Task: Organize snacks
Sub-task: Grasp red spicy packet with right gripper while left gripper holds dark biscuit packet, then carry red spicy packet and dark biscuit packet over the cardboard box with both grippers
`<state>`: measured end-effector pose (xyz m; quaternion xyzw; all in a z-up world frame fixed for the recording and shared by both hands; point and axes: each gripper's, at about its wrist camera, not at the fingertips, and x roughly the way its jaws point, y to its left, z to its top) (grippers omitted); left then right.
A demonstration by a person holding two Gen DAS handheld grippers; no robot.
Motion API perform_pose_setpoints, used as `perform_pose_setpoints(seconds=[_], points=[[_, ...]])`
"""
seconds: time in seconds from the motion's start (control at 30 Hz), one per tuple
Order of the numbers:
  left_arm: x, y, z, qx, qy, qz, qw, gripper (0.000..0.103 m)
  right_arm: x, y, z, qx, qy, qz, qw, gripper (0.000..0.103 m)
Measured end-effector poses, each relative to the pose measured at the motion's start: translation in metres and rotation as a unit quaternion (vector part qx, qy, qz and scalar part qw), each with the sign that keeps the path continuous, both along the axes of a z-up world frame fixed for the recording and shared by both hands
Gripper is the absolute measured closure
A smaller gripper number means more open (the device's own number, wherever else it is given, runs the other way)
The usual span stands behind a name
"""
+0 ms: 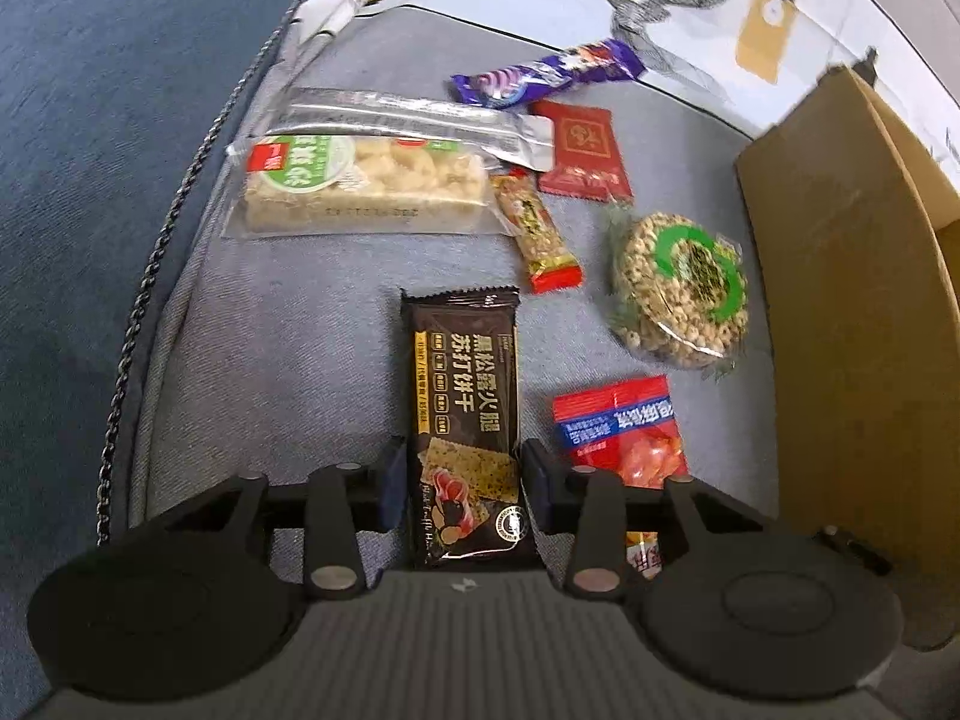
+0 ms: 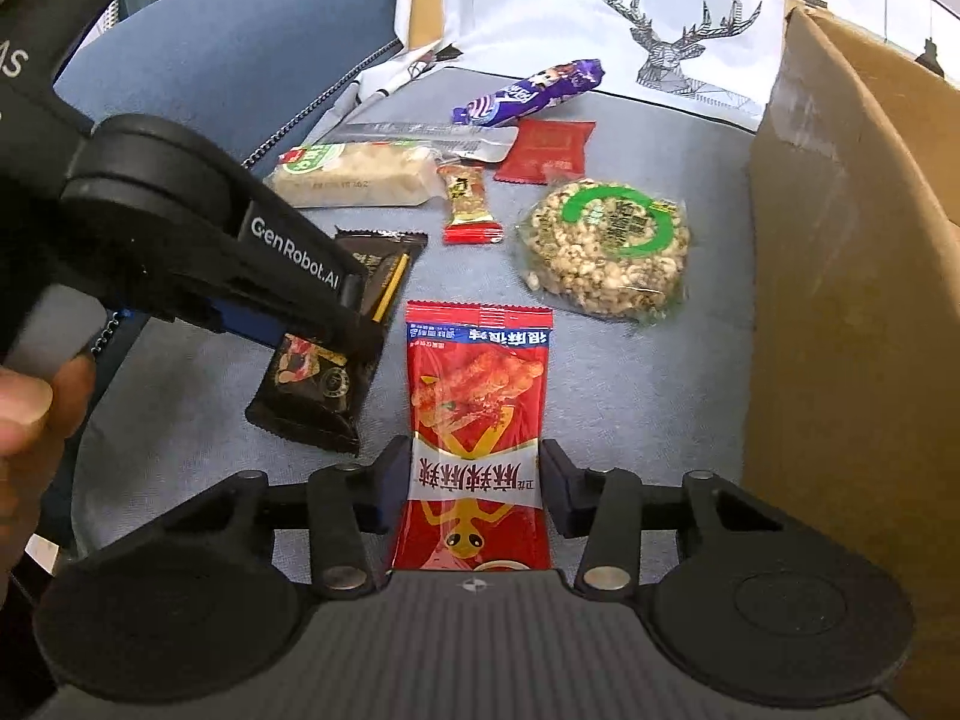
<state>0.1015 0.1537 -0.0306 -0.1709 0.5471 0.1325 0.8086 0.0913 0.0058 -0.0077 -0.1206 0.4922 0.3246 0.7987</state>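
Observation:
My left gripper (image 1: 462, 480) is shut on a dark brown cracker pack (image 1: 462, 420), its pads pressing both long edges; the pack also shows in the right wrist view (image 2: 324, 384) under the left gripper's body (image 2: 240, 264). My right gripper (image 2: 477, 480) is shut on a red snack packet (image 2: 477, 396), which also shows in the left wrist view (image 1: 624, 426). A cardboard box (image 1: 852, 312) stands at the right, also seen in the right wrist view (image 2: 840, 300).
On the grey-blue cushion (image 1: 300, 330) lie a rice crisp bar (image 1: 366, 186), a small red-yellow bar (image 1: 540, 234), a round puffed-grain cake (image 1: 681, 288), a dark red sachet (image 1: 585, 150) and a purple wrapper (image 1: 540, 75). A deer-print cloth (image 2: 660, 30) lies behind.

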Motion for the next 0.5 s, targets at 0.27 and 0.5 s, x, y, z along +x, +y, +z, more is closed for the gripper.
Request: perform_pose_setpoints(seconds=[0.27, 0.5], points=[[0.003, -0.012, -0.001, 0.045, 0.005, -0.026, 0.9986, 0.061, 0.0, -0.004, 0.004, -0.004, -0.007, -0.01, 1.0, 0.057], [-0.009, -0.005, 0.024, 0.022, -0.065, 0.017, 0.9975, 0.064, -0.002, -0.011, 0.026, 0.027, -0.034, -0.018, 0.999, 0.058]])
